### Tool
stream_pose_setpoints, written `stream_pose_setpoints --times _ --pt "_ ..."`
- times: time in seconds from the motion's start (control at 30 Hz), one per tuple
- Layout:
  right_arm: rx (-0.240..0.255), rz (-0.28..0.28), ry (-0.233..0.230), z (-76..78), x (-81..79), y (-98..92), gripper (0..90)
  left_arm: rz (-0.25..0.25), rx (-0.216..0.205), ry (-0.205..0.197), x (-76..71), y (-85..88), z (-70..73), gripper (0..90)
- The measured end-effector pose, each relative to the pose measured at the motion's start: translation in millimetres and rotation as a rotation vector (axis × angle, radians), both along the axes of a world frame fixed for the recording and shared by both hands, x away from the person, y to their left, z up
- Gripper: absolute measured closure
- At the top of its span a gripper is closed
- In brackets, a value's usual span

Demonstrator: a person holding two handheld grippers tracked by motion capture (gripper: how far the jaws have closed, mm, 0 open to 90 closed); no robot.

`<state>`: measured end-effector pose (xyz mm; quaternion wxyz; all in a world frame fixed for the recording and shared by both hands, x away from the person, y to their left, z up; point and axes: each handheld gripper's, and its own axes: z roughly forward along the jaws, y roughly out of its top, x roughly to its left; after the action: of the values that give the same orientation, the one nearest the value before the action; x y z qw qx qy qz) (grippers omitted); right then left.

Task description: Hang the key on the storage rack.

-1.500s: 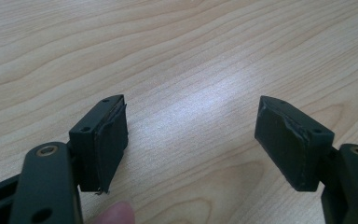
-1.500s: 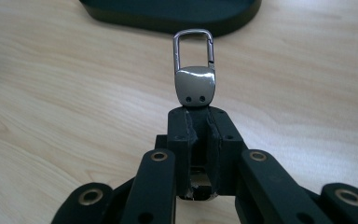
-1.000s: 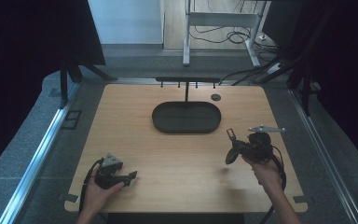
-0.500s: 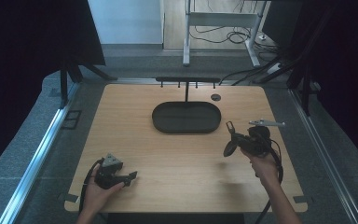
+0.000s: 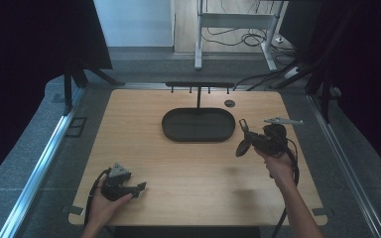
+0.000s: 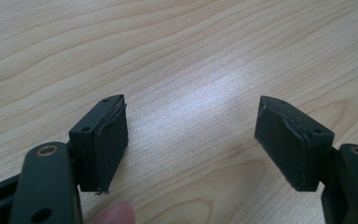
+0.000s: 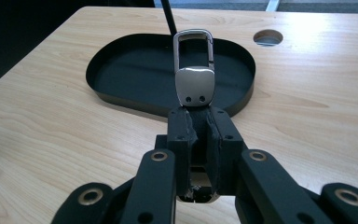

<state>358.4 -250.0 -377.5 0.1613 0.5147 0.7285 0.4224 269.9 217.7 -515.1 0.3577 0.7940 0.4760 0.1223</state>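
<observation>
Right gripper [image 7: 199, 128] pinches only the base of a silver metal carabiner clip [image 7: 194, 70] near the black oval tray [image 7: 121, 100]; it could twist loose, while the left gripper [image 6: 191, 140] rests released.

L hand [image 5: 103, 203] low at near-left of high view, forearm in from bottom edge, wrapped around black two-jaw left gripper [image 5: 140, 187] w/ grey three-cornered plate on top. Jaws point right, spread wide apart, nothing between; pads [image 6: 109, 140] dark, worn at edges. One fingertip [image 6: 116, 214] visible at bottom of left gripper view.

R forearm [image 5: 297, 208] reaches fwd from bottom-right, hand [image 5: 278, 161] raised, gripping black two-jaw right gripper [image 5: 243, 136]. Jaws aim left. In right gripper view jaws pressed together, clamped on silver metal clip w/ rectangular loop [image 7: 194, 70], standing upright out of pads.
</observation>
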Motion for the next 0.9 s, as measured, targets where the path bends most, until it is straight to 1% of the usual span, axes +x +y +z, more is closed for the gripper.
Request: stream_pose_setpoints --times 0.27,0.3,0.5,0.57,0.6,0.7,0.83,0.87,0.9 --pt "-0.032 0.02 -0.003 10.1 9.4 11.6 80.5 0.002 -0.005 -0.002 0.0 0.7 0.2 26.0" --pt "-0.046 0.024 -0.001 13.0 13.5 15.1 80.5 0.003 -0.005 -0.002 -0.1 1.0 0.4 26.1" --pt "-0.052 0.023 -0.002 18.1 26.5 22.5 80.5 0.003 -0.005 0.0 0.2 3.4 1.0 26.1" --pt "-0.052 0.025 -0.001 18.5 28.2 23.4 80.5 0.004 -0.007 -0.001 0.1 3.5 1.2 26.1" --pt "-0.05 0.026 -0.004 19.7 33.8 26.5 80.5 0.006 -0.009 -0.003 0.0 3.3 1.3 26.1" --pt "-0.048 0.022 -0.009 21.0 40.1 29.1 80.5 0.005 -0.009 -0.003 0.1 3.4 1.4 26.1" --pt "-0.033 0.012 -0.014 23.6 48.4 31.2 80.5 0.011 -0.014 -0.002 0.1 3.9 1.8 26.1" --pt "-0.033 0.012 -0.014 23.6 48.4 31.2 80.5 0.011 -0.014 -0.002 0.1 3.9 1.8 26.1" --pt "-0.022 0.006 -0.016 24.6 52.6 32.0 80.5 0.01 -0.014 -0.001 0.1 4.4 1.8 26.1"
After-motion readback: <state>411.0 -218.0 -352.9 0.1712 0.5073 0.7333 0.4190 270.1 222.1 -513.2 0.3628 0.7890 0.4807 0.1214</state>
